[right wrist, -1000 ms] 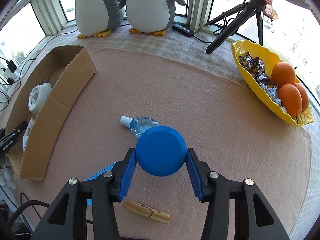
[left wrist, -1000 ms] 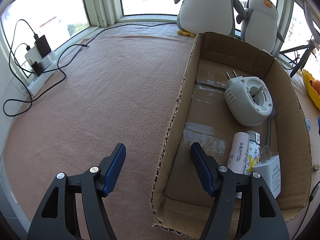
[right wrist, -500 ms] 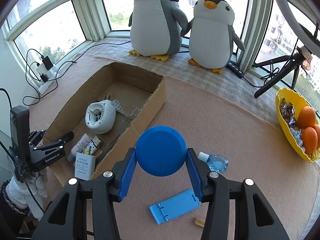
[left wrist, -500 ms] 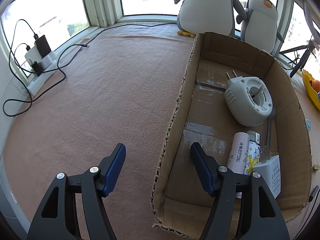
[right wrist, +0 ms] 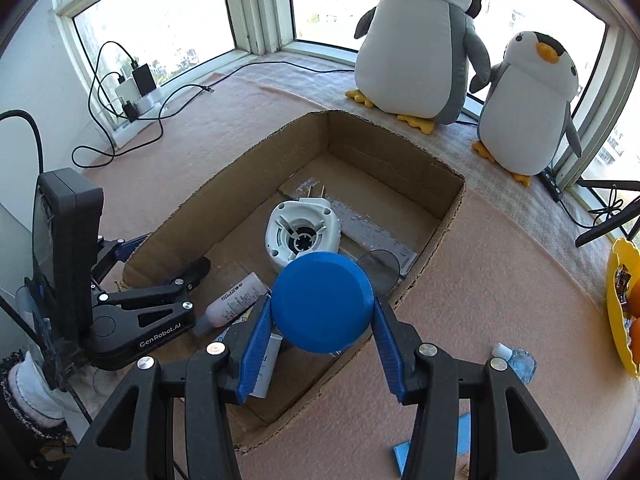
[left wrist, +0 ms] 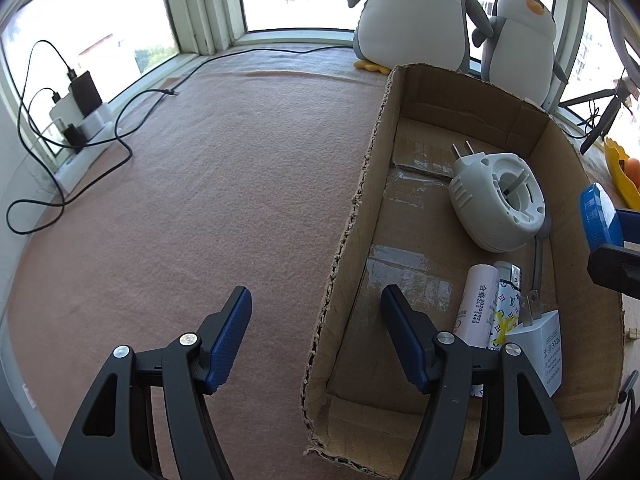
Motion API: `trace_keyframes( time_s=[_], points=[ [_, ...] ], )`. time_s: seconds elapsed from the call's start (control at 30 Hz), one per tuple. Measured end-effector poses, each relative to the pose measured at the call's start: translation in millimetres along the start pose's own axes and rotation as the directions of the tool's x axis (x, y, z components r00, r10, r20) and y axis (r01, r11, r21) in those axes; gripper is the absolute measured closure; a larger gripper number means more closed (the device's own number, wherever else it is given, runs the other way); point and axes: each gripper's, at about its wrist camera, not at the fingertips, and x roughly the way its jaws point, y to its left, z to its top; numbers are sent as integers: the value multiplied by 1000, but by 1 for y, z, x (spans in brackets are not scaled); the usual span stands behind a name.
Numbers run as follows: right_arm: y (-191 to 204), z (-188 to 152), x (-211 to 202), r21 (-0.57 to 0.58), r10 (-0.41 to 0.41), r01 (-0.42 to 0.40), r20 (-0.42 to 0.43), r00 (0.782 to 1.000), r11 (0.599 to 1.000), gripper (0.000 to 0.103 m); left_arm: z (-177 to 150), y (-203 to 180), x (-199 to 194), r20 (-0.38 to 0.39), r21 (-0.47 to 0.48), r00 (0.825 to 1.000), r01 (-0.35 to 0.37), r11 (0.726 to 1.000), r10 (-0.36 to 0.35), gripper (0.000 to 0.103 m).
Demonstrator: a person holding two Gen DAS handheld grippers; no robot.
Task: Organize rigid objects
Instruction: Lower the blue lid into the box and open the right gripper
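Holding a blue disc over the cardboard box

The right tool [right wrist: 322,308] pinches a round blue disc [right wrist: 322,300] by its edge, one pad on each side; the disc hangs between the fingers, above the near end of the open cardboard box [right wrist: 448,220]; just ahead of this tool, inside the box, lies a white plug-in device [right wrist: 302,232] with its prongs pointing away; to the tool's left and slightly below the disc lies a pale tube [right wrist: 236,298] with printed text; a white charger [left wrist: 540,340] and a patterned lighter [left wrist: 506,300] lie beside the tube, partly hidden under the tool's left finger.

The left tool [left wrist: 316,296] is spread wide and grips nothing; its fingers straddle the box's long wall, one inside the box and one outside over the pink bench [left wrist: 200,200], with the wall between them and touching neither pad as far as can be seen.

To the right tool's right, on the bench outside the box, lie a small clear bottle [right wrist: 516,362] and a flat blue stand [right wrist: 460,436]; far ahead of both tools, two plush penguins [right wrist: 416,40] stand by the window.
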Motion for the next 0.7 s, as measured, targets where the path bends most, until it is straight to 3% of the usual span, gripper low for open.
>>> trace_keyframes(
  time_s=[0.23,0.7],
  points=[
    [10,0,15,-55,-57,55,-27,998,997,57,0,1,0,1,-8,1000,4,1000,-4,35],
    [14,-1,20,-76,-75,72,-39,996,995,56,1,1,0,2,-8,1000,5,1000,-5,35]
  ],
)
